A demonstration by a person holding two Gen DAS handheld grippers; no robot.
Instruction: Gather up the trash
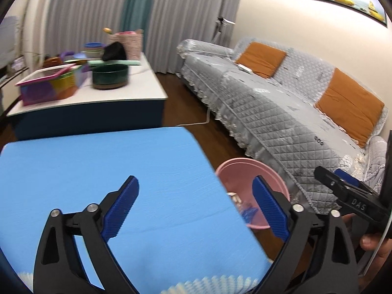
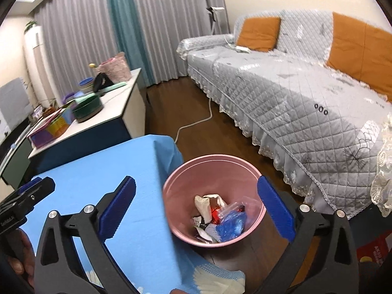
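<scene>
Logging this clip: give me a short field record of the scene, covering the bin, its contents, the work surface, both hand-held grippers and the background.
bin: pink bin on the wooden floor, beside the blue-covered table
bin contents: crumpled wrappers and a blue plastic bag
left hand-held gripper: open, nothing between its jaws
right hand-held gripper: open, empty, above the bin
table surface: no loose trash visible in these views
background: grey quilted sofa with orange cushions; white cabinet holding coloured containers
</scene>
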